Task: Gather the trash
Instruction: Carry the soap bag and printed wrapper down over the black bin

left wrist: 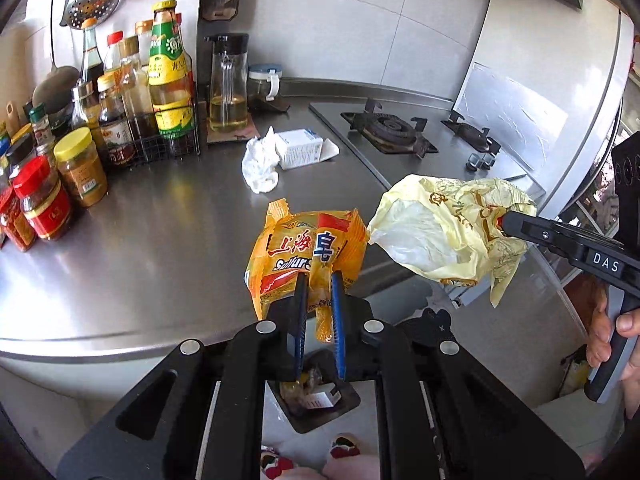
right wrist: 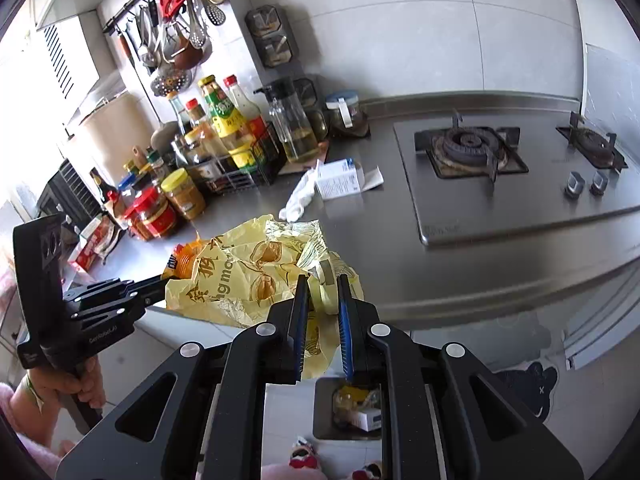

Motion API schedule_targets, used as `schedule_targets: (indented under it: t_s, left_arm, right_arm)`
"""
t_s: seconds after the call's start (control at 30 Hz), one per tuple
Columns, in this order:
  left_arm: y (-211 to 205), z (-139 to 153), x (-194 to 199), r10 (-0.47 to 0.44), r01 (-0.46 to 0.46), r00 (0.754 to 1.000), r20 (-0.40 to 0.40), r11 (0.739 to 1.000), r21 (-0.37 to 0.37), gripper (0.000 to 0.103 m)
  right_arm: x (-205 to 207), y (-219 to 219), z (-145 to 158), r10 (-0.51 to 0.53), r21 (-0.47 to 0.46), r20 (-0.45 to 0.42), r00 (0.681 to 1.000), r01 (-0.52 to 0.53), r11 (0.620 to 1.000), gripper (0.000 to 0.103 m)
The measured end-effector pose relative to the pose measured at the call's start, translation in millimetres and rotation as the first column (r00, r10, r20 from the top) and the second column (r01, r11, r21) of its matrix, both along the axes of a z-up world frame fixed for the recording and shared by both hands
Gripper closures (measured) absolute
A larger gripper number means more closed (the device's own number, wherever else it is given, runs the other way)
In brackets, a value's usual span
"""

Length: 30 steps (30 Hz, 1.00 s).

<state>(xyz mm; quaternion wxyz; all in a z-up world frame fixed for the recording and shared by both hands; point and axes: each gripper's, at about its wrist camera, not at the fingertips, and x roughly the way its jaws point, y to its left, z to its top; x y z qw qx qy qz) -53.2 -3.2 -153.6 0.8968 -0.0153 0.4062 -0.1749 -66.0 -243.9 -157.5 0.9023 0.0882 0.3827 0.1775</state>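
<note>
Over the front edge of the steel worktop (left wrist: 132, 240), both claws hang with trash in them: the left claw (left wrist: 319, 280) is clamped on a crinkled orange soap wrapper (left wrist: 308, 252), its blue pads pinching the lower end, and the right claw (right wrist: 324, 284) is closed on a pale yellow plastic bag (right wrist: 240, 276), which from the left camera billows out at about 3 o'clock of the wrapper. Down below, seen between the fingers at 6 o'clock in both views, sits the dark trash bin (right wrist: 324, 412) on the floor with some rubbish already in it. To my eye the step is carrying these two pieces to the bin, and doing it well means bringing each claw squarely above the opening before letting go, since both pieces are light and could drift past the rim; lowering close to the mouth first would help. On the worktop at about 12 o'clock a crumpled white tissue (left wrist: 260, 164) and a small white carton (left wrist: 300, 152) lie touching each other, not yet collected
</note>
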Motion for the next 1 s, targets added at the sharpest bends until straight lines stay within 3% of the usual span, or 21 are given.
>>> schedule_targets:
  t_s: [0.27, 0.5, 0.7, 1.0]
  left_arm:
    - [-11.6, -75.6, -24.2, -0.023, 0.030, 0.986, -0.164, 0.999, 0.040, 0.093]
    - [-21.5, -157.2, -20.4, -0.010, 0.026, 0.953, -0.303, 0.999, 0.047, 0.093]
    - [-26.7, -220.8, -6.0, 0.012, 0.001, 0.923, -0.384, 0.999, 0.034, 0.093]
    - [-27.6, -302.1, 9.3, 0.060, -0.066, 0.889, -0.453, 0.998, 0.001, 0.093]
  right_arm:
    - [-23.9, -6.1, -93.0, -0.012, -0.048, -0.216, 0.976, 0.002, 0.999, 0.087]
    - [-15.7, 0.4, -188.7, -0.027, -0.101, -0.403, 0.915, -0.015, 0.995, 0.087]
    - [-5.5, 16.7, -262.9, -0.017, -0.124, -0.479, 0.877, -0.049, 0.991, 0.087]
    - [12.6, 35.0, -351.1, -0.006, -0.155, -0.483, 0.876, -0.079, 0.985, 0.087]
